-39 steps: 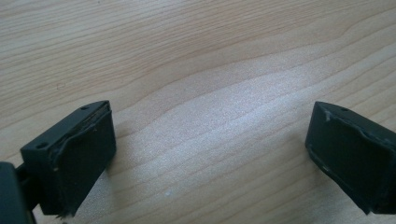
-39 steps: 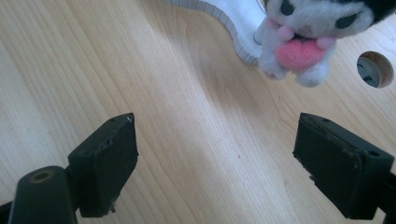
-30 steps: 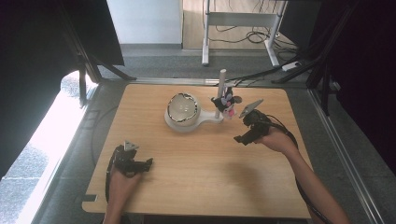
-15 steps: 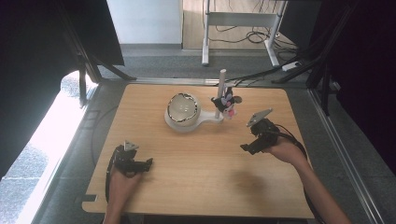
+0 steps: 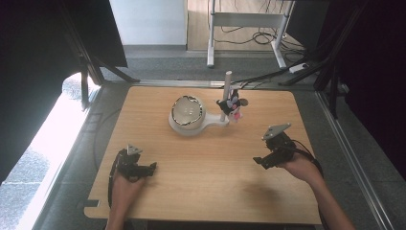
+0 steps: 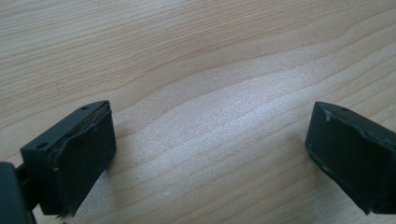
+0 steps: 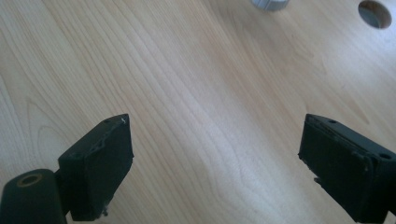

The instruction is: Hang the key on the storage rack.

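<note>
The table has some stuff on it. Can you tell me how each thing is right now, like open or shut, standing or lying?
Left gripper: open, nothing between its jaws, low over the table.
Right gripper: open, holding nothing; its jaws have just been opening.
White stand: flat on the table, a shiny round ball on it.
Post: upright, small dark things clipped to it.

a light wooden table (image 5: pixel 201 191) is carrying the items. a white stand (image 5: pixel 194 125) is sitting on its far half, its round base supporting a reflective dome (image 5: pixel 187 110) and its arm extending right to an upright post (image 5: pixel 227 93). a round hole (image 7: pixel 375 13) is showing in the tabletop in the right gripper view.
</note>
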The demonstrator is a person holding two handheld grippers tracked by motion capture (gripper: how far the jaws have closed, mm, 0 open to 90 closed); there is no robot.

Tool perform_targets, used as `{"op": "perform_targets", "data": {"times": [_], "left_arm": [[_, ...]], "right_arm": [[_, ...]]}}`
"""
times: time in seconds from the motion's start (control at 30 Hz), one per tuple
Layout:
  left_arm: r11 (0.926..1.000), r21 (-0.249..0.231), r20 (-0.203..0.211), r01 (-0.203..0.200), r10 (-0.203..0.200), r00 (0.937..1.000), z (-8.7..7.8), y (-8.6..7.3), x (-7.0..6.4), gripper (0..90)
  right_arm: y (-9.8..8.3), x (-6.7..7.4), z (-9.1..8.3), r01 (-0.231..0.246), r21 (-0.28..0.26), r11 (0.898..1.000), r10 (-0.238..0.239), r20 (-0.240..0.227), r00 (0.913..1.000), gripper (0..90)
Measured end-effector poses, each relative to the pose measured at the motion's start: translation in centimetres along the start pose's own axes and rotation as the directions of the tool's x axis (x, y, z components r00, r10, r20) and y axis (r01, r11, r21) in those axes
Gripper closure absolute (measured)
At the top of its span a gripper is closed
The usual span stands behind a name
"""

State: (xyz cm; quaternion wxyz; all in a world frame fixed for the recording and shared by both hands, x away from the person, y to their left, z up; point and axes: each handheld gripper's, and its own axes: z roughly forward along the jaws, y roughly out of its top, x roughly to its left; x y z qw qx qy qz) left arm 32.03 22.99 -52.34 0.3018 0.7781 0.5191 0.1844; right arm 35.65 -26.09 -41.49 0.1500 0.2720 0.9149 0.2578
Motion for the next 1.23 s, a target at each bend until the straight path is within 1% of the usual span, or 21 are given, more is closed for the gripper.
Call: {"op": "perform_targets", "data": {"times": [0.1,0.13,0.2,0.43,0.57,0.7,0.73,0.8,0.87,0.93,0.97,1.07,1.23], "left_arm": [[1.0,0.001,0.0,0.0,0.0,1.0,0.0,0.0,0.0,1.7],[1.0,0.001,0.0,0.0,0.0,1.0,0.0,0.0,0.0,1.7],[1.0,0.001,0.0,0.0,0.0,1.0,0.0,0.0,0.0,1.7],[1.0,-0.002,0.0,0.002,-0.002,1.0,0.0,0.0,0.0,1.7],[1.0,-0.002,0.0,0.002,-0.002,1.0,0.0,0.0,0.0,1.7],[1.0,-0.002,-0.001,0.002,-0.002,1.0,0.0,0.0,0.0,1.7],[1.0,-0.002,-0.001,0.002,-0.002,1.0,0.0,0.0,0.0,1.7],[1.0,-0.002,-0.001,0.002,-0.002,1.0,0.0,0.0,0.0,1.7],[1.0,-0.002,-0.001,0.002,-0.002,1.0,0.0,0.0,0.0,1.7],[1.0,-0.002,-0.001,0.002,-0.002,1.0,0.0,0.0,0.0,1.7],[1.0,-0.002,-0.001,0.002,-0.002,1.0,0.0,0.0,0.0,1.7],[1.0,-0.002,-0.001,0.002,-0.002,1.0,0.0,0.0,0.0,1.7],[1.0,-0.002,-0.001,0.002,-0.002,1.0,0.0,0.0,0.0,1.7]], "right_arm": [[-0.8,0.5,0.5,-0.014,0.001,1.0,0.014,-0.004,0.9999,9.7],[-1.4,0.8,0.9,-0.021,0.0,1.0,0.021,-0.009,0.9997,9.7],[-1.7,1.0,1.0,-0.025,-0.002,1.0,0.025,-0.01,0.9996,9.7],[-3.5,1.9,2.3,-0.059,-0.025,0.998,0.058,-0.032,0.9978,10.1],[-4.8,2.6,3.5,-0.07,-0.035,0.997,0.069,-0.041,0.9968,10.2],[-6.1,3.3,4.8,-0.093,-0.048,0.994,0.09,-0.054,0.9944,10.2],[-6.4,3.4,5.1,-0.092,-0.056,0.994,0.089,-0.054,0.9946,10.2],[-6.9,3.7,5.6,-0.103,-0.068,0.992,0.099,-0.056,0.9935,10.0],[-7.3,4.0,6.0,-0.111,-0.093,0.989,0.106,-0.054,0.9929,8.6],[-7.6,4.1,6.2,-0.133,-0.126,0.983,0.126,-0.066,0.9899,8.1],[-7.8,4.1,6.3,-0.147,-0.14,0.979,0.138,-0.072,0.9877,6.4],[-8.3,4.2,6.6,-0.161,-0.178,0.971,0.152,-0.063,0.9863,2.9],[-8.4,4.3,6.5,-0.168,-0.176,0.97,0.161,-0.057,0.9854,2.9]]}}
